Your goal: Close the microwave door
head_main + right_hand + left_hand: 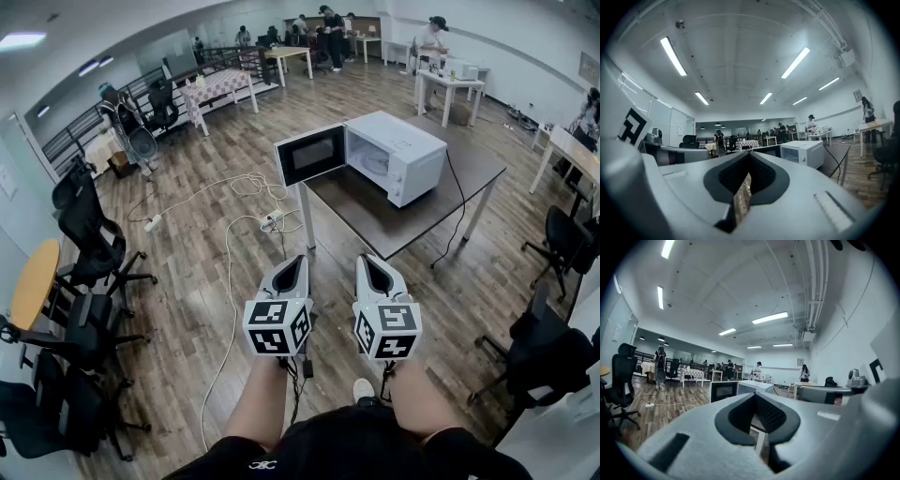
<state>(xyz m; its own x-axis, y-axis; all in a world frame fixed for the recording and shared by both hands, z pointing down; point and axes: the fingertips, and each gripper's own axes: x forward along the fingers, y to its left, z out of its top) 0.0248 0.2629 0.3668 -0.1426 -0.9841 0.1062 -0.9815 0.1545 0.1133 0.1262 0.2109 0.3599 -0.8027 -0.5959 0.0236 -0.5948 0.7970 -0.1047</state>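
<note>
The white microwave (pixel 401 155) stands on a dark brown table (pixel 427 211) ahead of me. Its black-windowed door (pixel 310 154) hangs wide open to the left, past the table's corner. Both grippers are held side by side, well short of the table, pointing at it. My left gripper (pixel 299 259) is shut with nothing in it, and so is my right gripper (pixel 363 258). In the left gripper view the door (pixel 723 391) and microwave (pixel 754 386) show far off above the shut gripper (pixel 755 395). In the right gripper view the microwave (pixel 804 153) sits right of the shut gripper (pixel 749 154).
White cables and a power strip (pixel 270 221) lie on the wooden floor left of the table. Black office chairs (pixel 89 246) crowd the left side, and more chairs (pixel 548 352) stand at the right. Other tables and several people are at the far end.
</note>
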